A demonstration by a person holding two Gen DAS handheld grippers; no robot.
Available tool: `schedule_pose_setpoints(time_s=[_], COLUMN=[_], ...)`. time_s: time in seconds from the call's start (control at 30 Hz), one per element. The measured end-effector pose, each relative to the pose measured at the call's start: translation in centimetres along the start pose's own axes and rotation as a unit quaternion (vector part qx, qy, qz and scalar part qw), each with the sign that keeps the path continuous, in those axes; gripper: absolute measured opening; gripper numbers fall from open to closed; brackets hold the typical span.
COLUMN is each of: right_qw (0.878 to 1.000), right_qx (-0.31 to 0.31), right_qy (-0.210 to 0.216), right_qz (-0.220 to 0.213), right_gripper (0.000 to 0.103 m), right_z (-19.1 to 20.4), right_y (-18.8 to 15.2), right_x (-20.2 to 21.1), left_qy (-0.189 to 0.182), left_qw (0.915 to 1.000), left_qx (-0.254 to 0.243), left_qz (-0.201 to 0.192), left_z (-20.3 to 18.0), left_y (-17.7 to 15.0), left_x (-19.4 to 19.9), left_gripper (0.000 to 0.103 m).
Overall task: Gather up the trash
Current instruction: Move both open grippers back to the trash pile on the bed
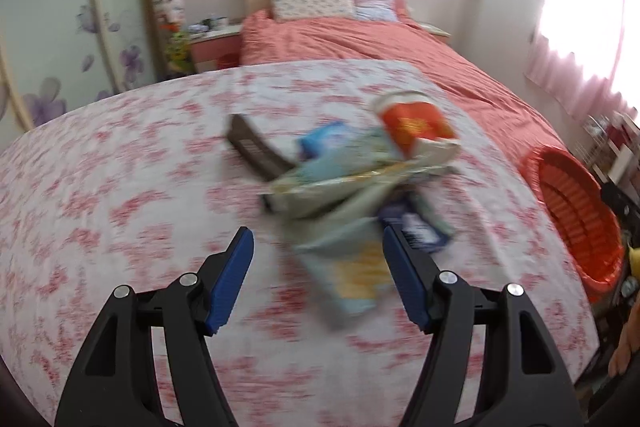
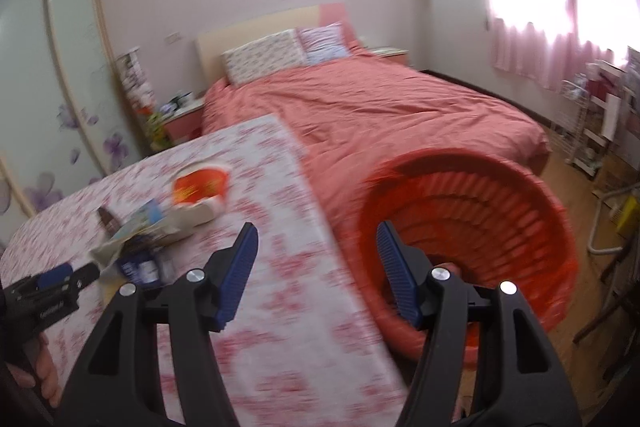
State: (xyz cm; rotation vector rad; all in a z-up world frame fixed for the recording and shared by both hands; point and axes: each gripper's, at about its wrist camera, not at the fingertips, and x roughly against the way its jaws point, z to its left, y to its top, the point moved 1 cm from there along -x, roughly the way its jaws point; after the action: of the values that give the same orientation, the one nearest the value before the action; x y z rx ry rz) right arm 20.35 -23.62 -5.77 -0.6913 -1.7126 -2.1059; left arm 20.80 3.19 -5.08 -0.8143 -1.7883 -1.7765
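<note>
Hovering w/ left gripper open, empty, near trash pile on table. Right gripper open too, empty, by orange basket at right.

No text can be read for certain. The red cup among the litter on the bench bears yellow marks blurred beyond reading. The dark blue wrapper carries white print, also smeared. The left gripper has small white lettering on its black body, too blurred to make out.

Trash pile on table, basket right, bed behind.
</note>
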Motion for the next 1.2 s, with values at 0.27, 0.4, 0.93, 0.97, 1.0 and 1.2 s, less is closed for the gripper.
schedule_pose_setpoints(time_s=[0.27,0.4,0.93,0.97,1.0,1.2], right_qw=[0.996,0.992,0.992,0.992,0.991,0.993], right_qx=[0.038,0.043,0.054,0.054,0.05,-0.002], right_qy=[0.065,0.085,-0.027,-0.036,-0.046,-0.028], right_qz=[0.048,0.077,0.112,0.112,0.113,0.112], right_gripper=[0.061,0.063,0.093,0.092,0.091,0.086], right_z=[9.0,13.0,19.2,18.4,17.6,14.5], right_y=[-2.3,-3.3,-5.3,-5.3,-5.3,-4.2], right_x=[-2.2,-3.3,-6.8,-6.7,-6.8,-6.1], left_qy=[0.029,0.04,0.051,0.049,0.047,0.036], left_qw=[0.9987,0.9977,0.9933,0.9932,0.9932,0.9929], left_qx=[0.041,0.054,0.104,0.105,0.106,0.113], left_qz=[-0.001,-0.004,0.002,0.002,0.002,0.005], left_z=[5.1,7.1,13.4,13.4,13.5,13.5], left_y=[-0.7,-1.1,-2.8,-2.8,-2.9,-3.0], left_x=[0.1,0.4,1.0,0.9,0.9,0.6], left_gripper=[0.067,0.067,0.067,0.067,0.067,0.067])
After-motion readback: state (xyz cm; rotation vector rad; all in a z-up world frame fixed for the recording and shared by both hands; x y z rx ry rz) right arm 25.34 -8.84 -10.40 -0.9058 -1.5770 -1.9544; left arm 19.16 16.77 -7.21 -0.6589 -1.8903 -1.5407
